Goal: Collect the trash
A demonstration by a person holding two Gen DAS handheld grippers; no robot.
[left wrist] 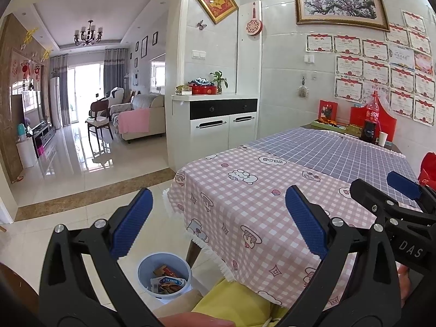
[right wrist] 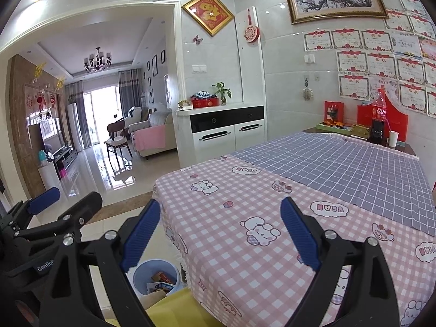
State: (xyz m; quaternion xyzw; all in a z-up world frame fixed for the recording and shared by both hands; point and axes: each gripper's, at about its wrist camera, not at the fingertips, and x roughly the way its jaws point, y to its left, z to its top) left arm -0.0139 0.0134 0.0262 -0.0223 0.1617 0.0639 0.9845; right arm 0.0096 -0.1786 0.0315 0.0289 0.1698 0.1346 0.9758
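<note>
A light blue trash bin (left wrist: 163, 275) stands on the tiled floor by the near corner of the table, with several snack wrappers (left wrist: 167, 282) inside. It shows in the right wrist view too, as the bin (right wrist: 156, 275). My left gripper (left wrist: 218, 220) is open and empty, held over the table corner and above the bin. My right gripper (right wrist: 220, 234) is open and empty above the pink checked cloth. Each gripper appears beside the other: the right gripper (left wrist: 384, 190) at the right edge, the left gripper (right wrist: 64, 204) at the left edge.
The table (left wrist: 245, 199) wears a pink checked cloth near me and a blue-grey grid cloth (right wrist: 340, 163) beyond. A cola bottle (right wrist: 379, 117), paper cup (right wrist: 393, 138) and boxes stand at its far end. A yellow cushion (left wrist: 231, 299) lies below. A white cabinet (left wrist: 218, 120) stands behind.
</note>
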